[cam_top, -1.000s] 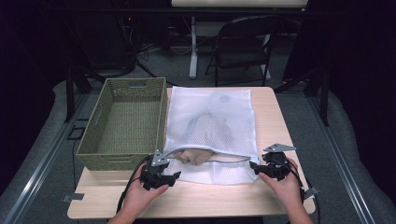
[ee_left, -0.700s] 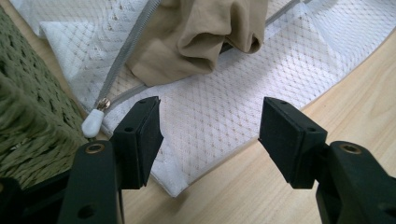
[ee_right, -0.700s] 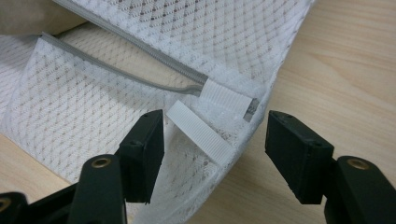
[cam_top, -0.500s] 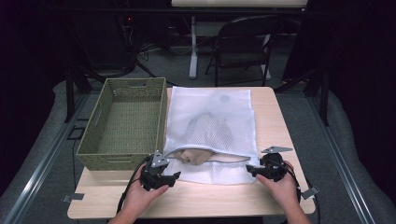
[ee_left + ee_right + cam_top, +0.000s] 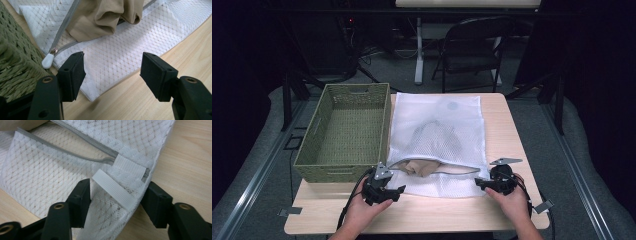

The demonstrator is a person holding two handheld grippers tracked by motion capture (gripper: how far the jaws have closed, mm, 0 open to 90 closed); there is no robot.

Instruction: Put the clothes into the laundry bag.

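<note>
A white mesh laundry bag lies flat on the wooden table, its near zipper undone. A tan garment spills from the opening, and a dark one shows through the mesh. My left gripper is open at the bag's near left corner, its jaws straddling the mesh beside the white zipper pull; they have just widened slightly. My right gripper is at the near right corner. Its jaws have just been closing, with the corner's ribbed tab between them, not clamped.
A green woven basket with nothing in it stands against the bag's left side, right next to my left gripper. Bare wood runs along the table's near edge and right side. A folding chair stands beyond the table.
My right gripper has edged left onto the bag's corner and its jaws have narrowed a little. The left gripper has stayed where it was.
</note>
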